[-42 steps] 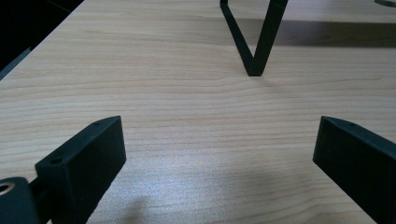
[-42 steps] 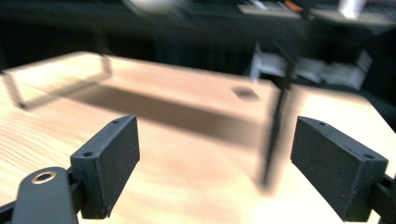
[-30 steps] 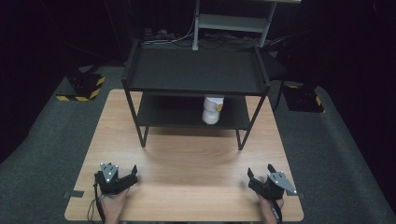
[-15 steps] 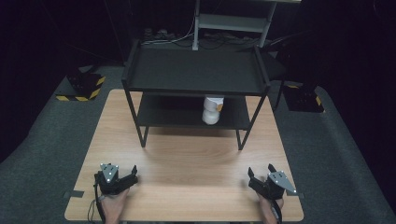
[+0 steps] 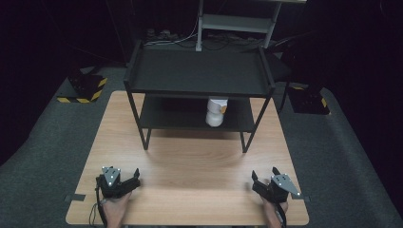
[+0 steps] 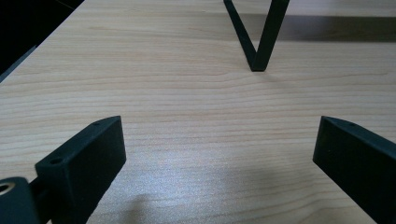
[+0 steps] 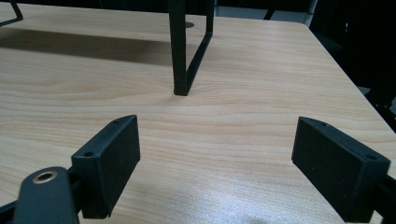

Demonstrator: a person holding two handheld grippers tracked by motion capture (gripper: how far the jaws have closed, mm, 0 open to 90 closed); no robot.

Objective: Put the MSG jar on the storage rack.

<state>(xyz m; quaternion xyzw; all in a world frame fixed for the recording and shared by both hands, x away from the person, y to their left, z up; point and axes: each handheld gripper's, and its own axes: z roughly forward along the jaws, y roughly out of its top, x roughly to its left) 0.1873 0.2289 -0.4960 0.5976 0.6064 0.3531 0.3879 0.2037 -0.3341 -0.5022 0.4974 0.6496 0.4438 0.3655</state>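
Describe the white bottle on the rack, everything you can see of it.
The white bottle stands upright on the lower shelf of the black rack, right of that shelf's middle. It looks like smooth plastic, with a rounded, slightly waisted body and a small orange mark on its right side. Its top is hidden behind the upper shelf's front edge, so a cap cannot be made out. Only the shelf beneath touches it; both grippers rest far away at the table's near edge.

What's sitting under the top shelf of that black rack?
A white bottle stands on the lower shelf of the black rack, towards its right side. The top shelf covers the bottle's cap and the back of the lower shelf.
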